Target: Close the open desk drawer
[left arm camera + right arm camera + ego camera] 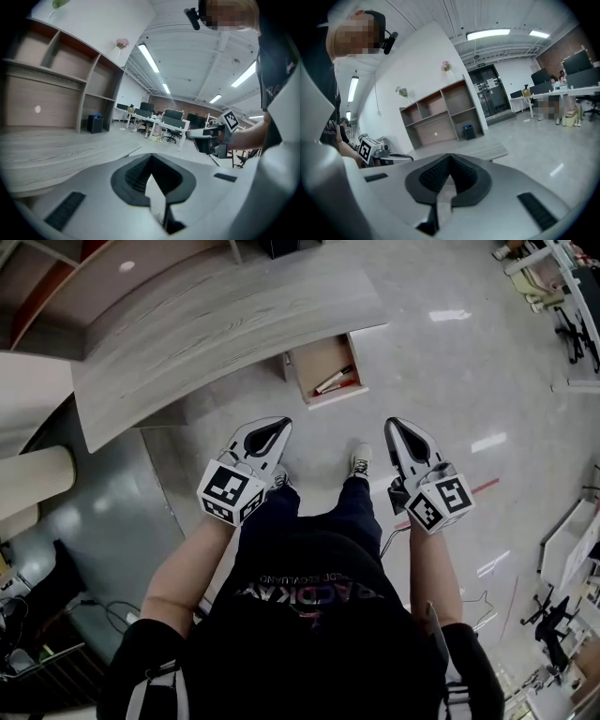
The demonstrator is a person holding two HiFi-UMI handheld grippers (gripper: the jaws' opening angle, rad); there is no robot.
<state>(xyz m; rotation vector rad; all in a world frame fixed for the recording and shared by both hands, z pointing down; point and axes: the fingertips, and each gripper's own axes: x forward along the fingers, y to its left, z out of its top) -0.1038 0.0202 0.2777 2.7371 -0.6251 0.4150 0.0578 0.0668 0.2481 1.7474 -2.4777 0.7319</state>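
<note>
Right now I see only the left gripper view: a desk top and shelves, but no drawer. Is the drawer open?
Observer: Yes. In the head view the drawer stands pulled out from under the desk, ahead of both grippers.
Operator: Is something inside it?
Observer: A few small items lie in it, one of them red. I cannot tell what they are.
Operator: And the other gripper, does it hold anything?
Observer: No. Its own view shows the right gripper shut, with nothing between its jaws.
</note>
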